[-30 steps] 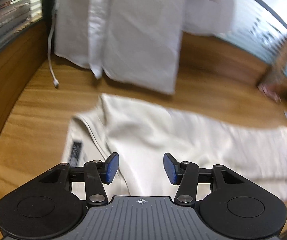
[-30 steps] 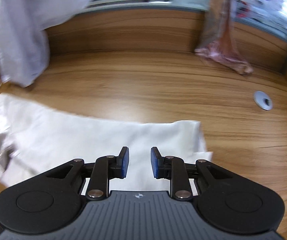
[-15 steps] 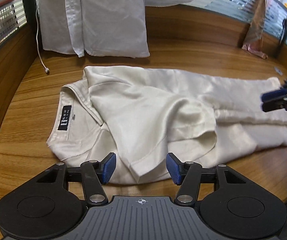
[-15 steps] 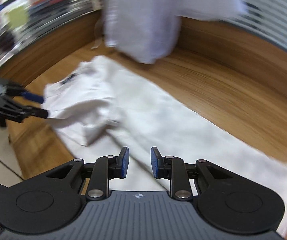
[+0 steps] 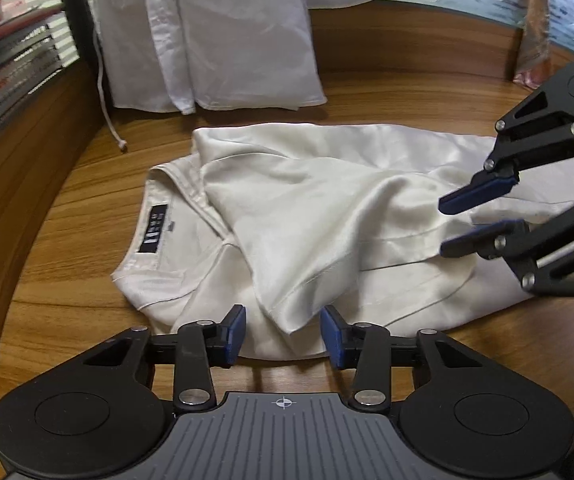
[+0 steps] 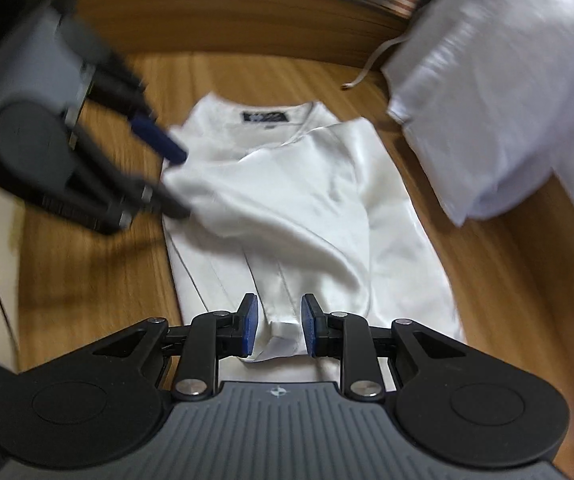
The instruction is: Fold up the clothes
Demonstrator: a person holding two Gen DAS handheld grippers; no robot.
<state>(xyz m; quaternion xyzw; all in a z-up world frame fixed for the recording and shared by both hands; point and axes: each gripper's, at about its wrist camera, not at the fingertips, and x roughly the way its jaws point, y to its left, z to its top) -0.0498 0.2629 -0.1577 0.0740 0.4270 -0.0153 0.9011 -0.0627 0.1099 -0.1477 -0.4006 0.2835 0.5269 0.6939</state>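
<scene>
A cream satin shirt lies spread on the wooden table, its collar and black label to the left. My left gripper is open at the shirt's near edge, and a folded-over sleeve corner pokes between its fingers. My right gripper comes in from the right over the shirt's middle, blue pads apart. In the right wrist view the shirt runs away toward the collar. The right gripper stands narrowly open with a fabric fold between its pads. The left gripper is blurred at the left.
White garments hang at the back of the table and also show on the right in the right wrist view. A white cord dangles to the tabletop. A pink cloth hangs far right. A raised wooden rim borders the table.
The right gripper has swung round from the shirt's hem end to face the collar, close to the left gripper. The left gripper has drawn nearer to the folded sleeve corner.
</scene>
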